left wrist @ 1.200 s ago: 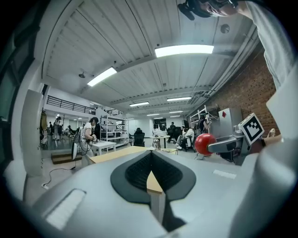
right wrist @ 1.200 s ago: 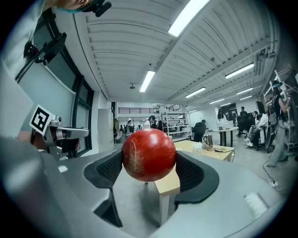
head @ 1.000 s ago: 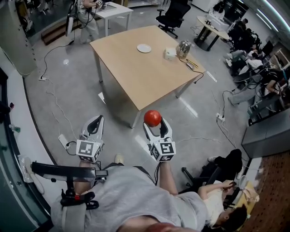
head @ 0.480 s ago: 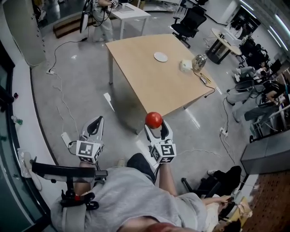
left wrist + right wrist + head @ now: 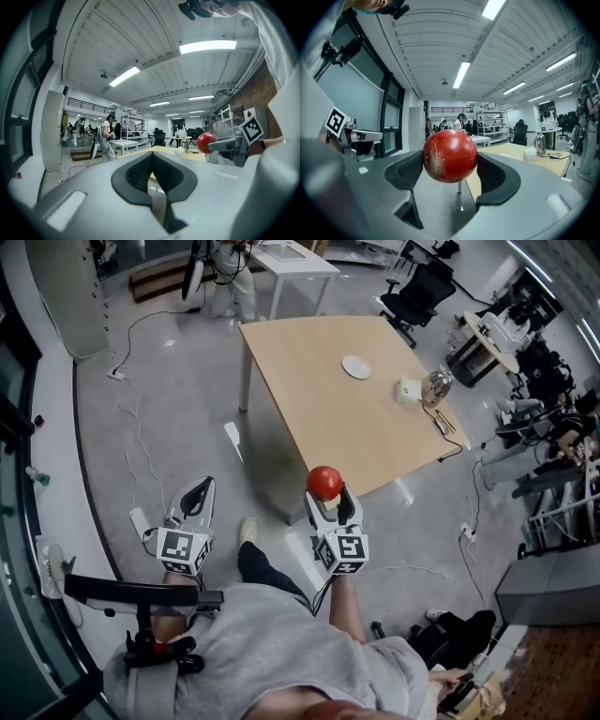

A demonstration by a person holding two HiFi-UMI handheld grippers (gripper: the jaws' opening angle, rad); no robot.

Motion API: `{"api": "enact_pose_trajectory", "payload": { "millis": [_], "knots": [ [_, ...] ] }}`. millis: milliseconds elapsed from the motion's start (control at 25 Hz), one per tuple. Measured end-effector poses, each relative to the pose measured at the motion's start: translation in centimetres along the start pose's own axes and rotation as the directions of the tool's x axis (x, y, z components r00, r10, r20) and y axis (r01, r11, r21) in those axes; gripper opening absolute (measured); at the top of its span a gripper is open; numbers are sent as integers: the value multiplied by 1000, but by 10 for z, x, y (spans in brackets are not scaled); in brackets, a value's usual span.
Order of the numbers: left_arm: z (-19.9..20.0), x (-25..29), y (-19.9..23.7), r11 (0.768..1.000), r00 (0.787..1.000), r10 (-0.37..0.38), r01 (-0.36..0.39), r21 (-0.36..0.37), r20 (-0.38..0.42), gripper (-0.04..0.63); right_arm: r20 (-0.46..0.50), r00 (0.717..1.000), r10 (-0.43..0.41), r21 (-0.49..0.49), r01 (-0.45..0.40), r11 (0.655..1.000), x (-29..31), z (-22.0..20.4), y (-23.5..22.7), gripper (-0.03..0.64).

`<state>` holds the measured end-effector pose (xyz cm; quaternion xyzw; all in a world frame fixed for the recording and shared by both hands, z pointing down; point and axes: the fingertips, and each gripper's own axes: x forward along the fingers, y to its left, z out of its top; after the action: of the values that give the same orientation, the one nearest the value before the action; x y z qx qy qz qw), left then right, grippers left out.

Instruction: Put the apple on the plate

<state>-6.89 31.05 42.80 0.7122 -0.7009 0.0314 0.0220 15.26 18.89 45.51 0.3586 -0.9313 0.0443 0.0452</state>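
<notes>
The fingers (image 5: pixel 404 174) of the right gripper (image 5: pixel 328 495) hug the red apple (image 5: pixel 324 482) in the air by the table (image 5: pixel 319 399) edge, the left gripper (image 5: pixel 195 493) is closed and empty, and the apple probably goes to the far plate (image 5: pixel 356 367) next.

Grey shirt (image 5: pixel 272 643); grey left hand-held gripper (image 5: pixel 194 491) and right hand-held gripper (image 5: pixel 330 501) each bear a black-and-white marker cube (image 5: pixel 339 550).

Ahead of the fingers (image 5: pixel 348 509) of the right gripper (image 5: pixel 329 494), the light wooden tabletop (image 5: pixel 319 381) lies bare up to the small white round plate (image 5: pixel 356 367), with a white box (image 5: pixel 406 390) and a shiny kettle (image 5: pixel 436 385) crowding only its far right edge.
</notes>
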Motion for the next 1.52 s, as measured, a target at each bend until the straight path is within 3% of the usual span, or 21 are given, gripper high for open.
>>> {"api": "enact_pose_trajectory", "payload": {
  "millis": [200, 400, 760, 1160, 1520],
  "knots": [
    [0, 59, 44, 1000, 1000, 10, -10, 3, -7, 18, 12, 1000, -2, 23, 1, 1000, 77, 5, -21, 364],
    [9, 79, 60, 1000, 1000, 18, -18, 16, -15, 18, 25, 1000, -1, 36, 0, 999, 103, 12, -28, 364],
    [11, 177, 107, 999, 999, -44, 45, 30, -31, 18, 13, 998, -56, 68, 55, 996, 195, 6, -63, 364],
    [11, 232, 130, 995, 995, -92, 93, 25, -38, 18, -6, 992, -125, 68, 125, 990, 238, 17, -91, 364],
    [11, 298, 139, 977, 977, -210, 211, 14, -35, 18, -19, 970, -242, 75, 243, 967, 261, 14, -123, 364]
  ]
}}
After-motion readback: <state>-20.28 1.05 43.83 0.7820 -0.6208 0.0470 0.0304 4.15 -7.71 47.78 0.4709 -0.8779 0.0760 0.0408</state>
